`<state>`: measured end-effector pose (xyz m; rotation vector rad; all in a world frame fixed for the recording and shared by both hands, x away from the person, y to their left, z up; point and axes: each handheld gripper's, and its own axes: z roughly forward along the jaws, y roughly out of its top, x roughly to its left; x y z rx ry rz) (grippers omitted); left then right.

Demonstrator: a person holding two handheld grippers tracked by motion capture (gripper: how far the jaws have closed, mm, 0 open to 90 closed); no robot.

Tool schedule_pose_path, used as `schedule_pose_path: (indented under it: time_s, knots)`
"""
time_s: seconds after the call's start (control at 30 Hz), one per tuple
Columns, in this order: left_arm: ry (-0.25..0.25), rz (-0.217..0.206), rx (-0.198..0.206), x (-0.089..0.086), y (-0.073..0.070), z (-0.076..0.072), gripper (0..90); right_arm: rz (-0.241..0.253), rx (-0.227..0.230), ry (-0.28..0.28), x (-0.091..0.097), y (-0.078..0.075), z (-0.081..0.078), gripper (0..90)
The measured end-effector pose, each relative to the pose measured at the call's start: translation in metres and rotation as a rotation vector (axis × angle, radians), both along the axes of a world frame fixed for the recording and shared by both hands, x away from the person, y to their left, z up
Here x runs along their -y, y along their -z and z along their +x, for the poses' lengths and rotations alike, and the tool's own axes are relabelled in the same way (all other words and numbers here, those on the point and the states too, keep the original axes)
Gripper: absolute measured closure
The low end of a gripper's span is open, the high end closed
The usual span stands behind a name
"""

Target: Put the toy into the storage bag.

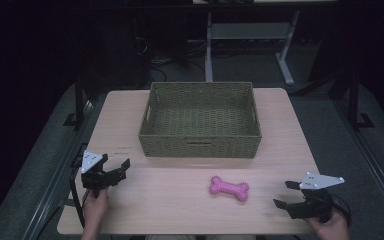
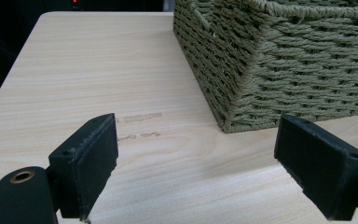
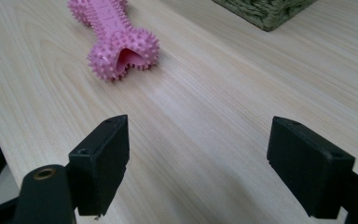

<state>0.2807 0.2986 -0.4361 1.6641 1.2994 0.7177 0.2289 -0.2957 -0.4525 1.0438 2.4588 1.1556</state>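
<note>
Nothing has been picked up yet, as far as I can judge. One pink bone-shaped chew toy [image 1: 229, 188] lies flat on the table [image 1: 120, 115], in front of the woven basket [image 1: 200, 145] and well apart from it, and the basket looks bare inside. If the work is to get the toy into the basket, all of it is left: the reach, the grasp, the lift and the drop.

Both tools sit idle near the front edge. The right gripper [image 1: 286, 194] rests close to the toy, its jaws spread wide with only bare wood between them; in the right gripper view the toy [image 3: 114, 35] lies ahead and to the left of the gap. The left gripper [image 1: 122, 169] is wide open too, holding nothing, pointed toward the basket's near corner [image 2: 235, 119].

The tabletop is pale wood grain with rounded corners and a few faint scuff marks [image 2: 140, 118]. Around it the room is dim: grey carpet [image 1: 325, 115], dark frames at the sides, and the legs of a white desk [image 1: 285, 62] behind.
</note>
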Motion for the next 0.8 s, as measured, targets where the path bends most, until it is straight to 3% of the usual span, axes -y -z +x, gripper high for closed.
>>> schedule_pose_path:
  time_s: [0.8]
  knots:
    - [0.009,-0.015,-0.019,-0.002,0.003,0.000,13.0,-0.048,-0.016,-0.118,-0.038,-0.011,0.010,19.6]
